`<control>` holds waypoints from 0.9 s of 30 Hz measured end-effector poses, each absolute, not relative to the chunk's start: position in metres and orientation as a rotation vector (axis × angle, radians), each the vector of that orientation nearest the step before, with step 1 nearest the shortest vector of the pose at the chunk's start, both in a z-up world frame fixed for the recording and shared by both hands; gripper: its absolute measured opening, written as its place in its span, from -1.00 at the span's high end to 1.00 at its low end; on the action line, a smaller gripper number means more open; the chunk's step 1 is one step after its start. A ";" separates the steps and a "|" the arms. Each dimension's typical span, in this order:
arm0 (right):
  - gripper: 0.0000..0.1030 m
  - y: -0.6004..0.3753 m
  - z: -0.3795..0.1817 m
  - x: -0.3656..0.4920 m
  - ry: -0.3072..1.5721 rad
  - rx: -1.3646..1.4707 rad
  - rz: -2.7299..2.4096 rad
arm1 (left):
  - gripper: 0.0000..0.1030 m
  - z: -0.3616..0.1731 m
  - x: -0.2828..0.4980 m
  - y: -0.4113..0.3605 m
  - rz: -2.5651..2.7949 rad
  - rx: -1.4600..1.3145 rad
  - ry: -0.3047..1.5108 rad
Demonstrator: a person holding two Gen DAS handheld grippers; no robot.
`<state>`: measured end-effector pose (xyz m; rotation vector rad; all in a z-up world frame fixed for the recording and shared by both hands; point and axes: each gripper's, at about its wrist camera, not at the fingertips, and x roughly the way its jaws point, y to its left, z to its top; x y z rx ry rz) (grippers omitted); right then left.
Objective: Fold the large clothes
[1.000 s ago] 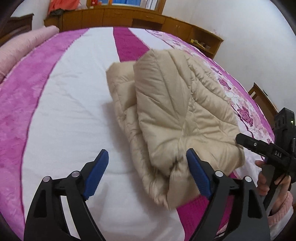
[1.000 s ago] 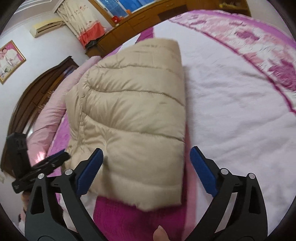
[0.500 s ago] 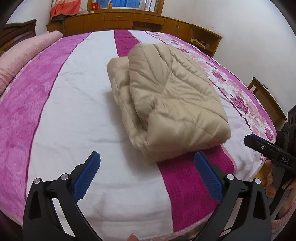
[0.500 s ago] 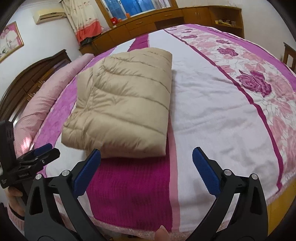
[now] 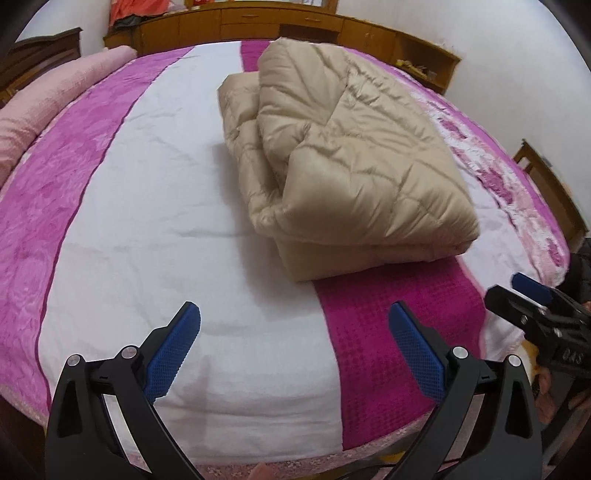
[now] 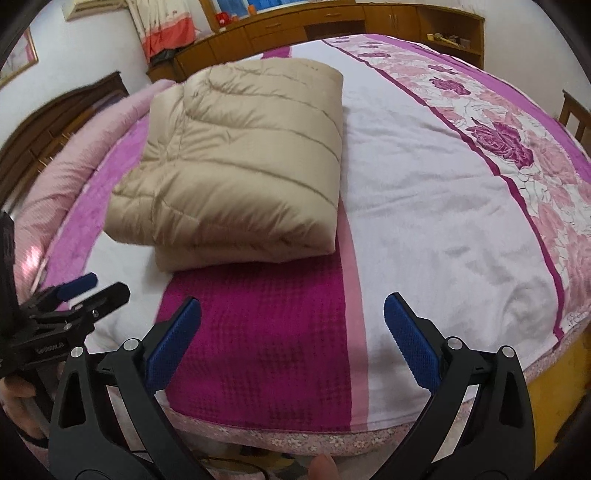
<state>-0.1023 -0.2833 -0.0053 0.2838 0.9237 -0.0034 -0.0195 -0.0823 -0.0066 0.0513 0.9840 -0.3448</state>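
Observation:
A beige quilted puffer coat [image 5: 343, 155] lies folded into a thick rectangular bundle on the bed; it also shows in the right wrist view [image 6: 240, 166]. My left gripper [image 5: 295, 350] is open and empty, held back over the bed's near edge, well short of the coat. My right gripper [image 6: 291, 343] is open and empty, also over the near edge and apart from the coat. Each gripper shows from the side in the other's view, the right gripper [image 5: 535, 306] at right and the left gripper [image 6: 70, 299] at left.
The bed [image 5: 147, 221] has a white, pink and magenta striped cover with a rose border [image 6: 517, 147]. A pink bolster [image 5: 44, 103] lies along the left. Wooden cabinets [image 5: 295, 22] line the far wall. A wooden chair [image 5: 546, 188] stands at the right.
Both grippers let go of the coat and drew back toward the bed's near edge. The coat dropped flat into a folded bundle and now lies farther from the jaws.

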 end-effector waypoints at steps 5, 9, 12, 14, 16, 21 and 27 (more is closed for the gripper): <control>-0.91 -0.274 -0.012 -0.105 0.944 0.245 -0.029 | -0.89 -0.016 -0.021 -0.084 -0.287 0.049 1.003; -0.91 -0.271 -0.017 -0.106 0.953 0.255 -0.032 | -0.89 -0.021 -0.023 -0.089 -0.270 0.060 1.007; -0.91 -0.269 -0.021 -0.106 0.962 0.272 -0.035 | -0.89 -0.024 -0.024 -0.089 -0.261 0.041 1.011; -0.91 -0.268 -0.024 -0.106 0.973 0.275 -0.037 | -0.89 -0.026 -0.024 -0.090 -0.261 0.032 1.015; -0.91 -0.267 -0.024 -0.106 0.976 0.277 -0.036 | -0.89 -0.028 -0.024 -0.092 -0.266 0.035 1.026; -0.91 -0.268 -0.023 -0.105 0.975 0.278 -0.044 | -0.89 -0.032 -0.022 -0.095 -0.270 0.029 1.047; -0.91 -0.272 -0.019 -0.105 0.974 0.271 -0.063 | -0.89 -0.031 -0.023 -0.102 -0.264 0.065 1.043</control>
